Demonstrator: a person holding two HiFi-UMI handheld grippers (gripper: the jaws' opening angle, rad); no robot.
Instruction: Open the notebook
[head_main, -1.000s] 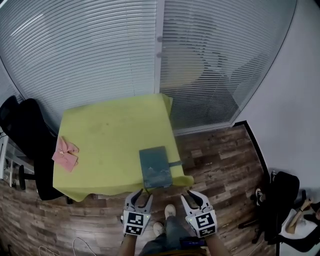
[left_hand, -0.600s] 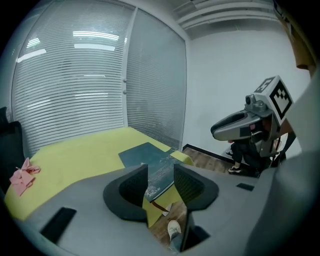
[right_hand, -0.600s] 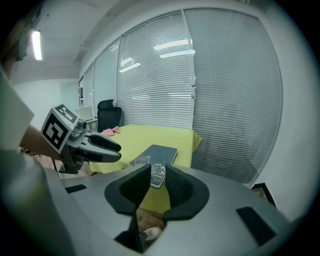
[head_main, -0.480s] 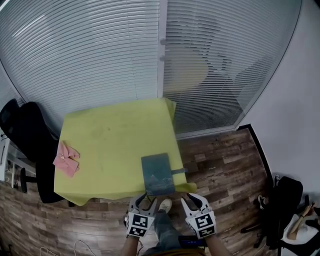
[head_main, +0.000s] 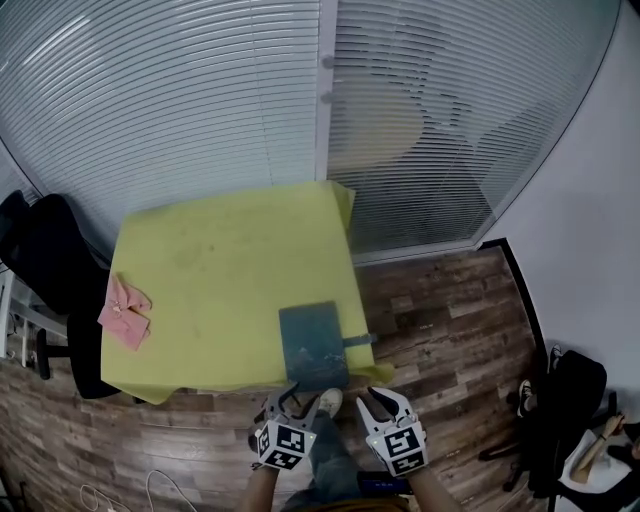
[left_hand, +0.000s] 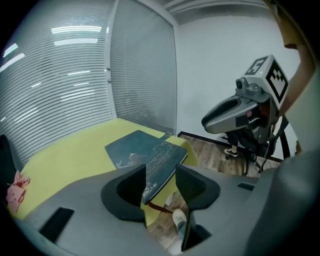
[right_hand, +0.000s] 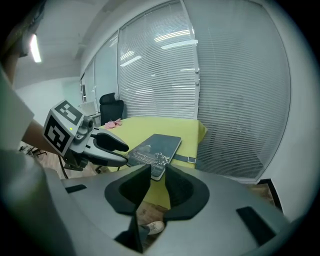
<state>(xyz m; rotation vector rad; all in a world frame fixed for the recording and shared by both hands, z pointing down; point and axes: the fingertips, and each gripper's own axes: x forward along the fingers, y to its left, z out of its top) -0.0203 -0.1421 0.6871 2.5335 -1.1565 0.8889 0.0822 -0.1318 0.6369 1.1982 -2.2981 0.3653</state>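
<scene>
My left tongs are opening and grip nothing; the near corner of the closed dark notebook shows in line with their gap. My right tongs stand apart and empty. The notebook lies flat at the near edge of the yellow-covered counter, its strap poking right.

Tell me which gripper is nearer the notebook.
Left. The left gripper, jaws opening with nothing gripped, is right at the near edge of the notebook. The right gripper, open, sits farther off, out past the near right corner.
</scene>
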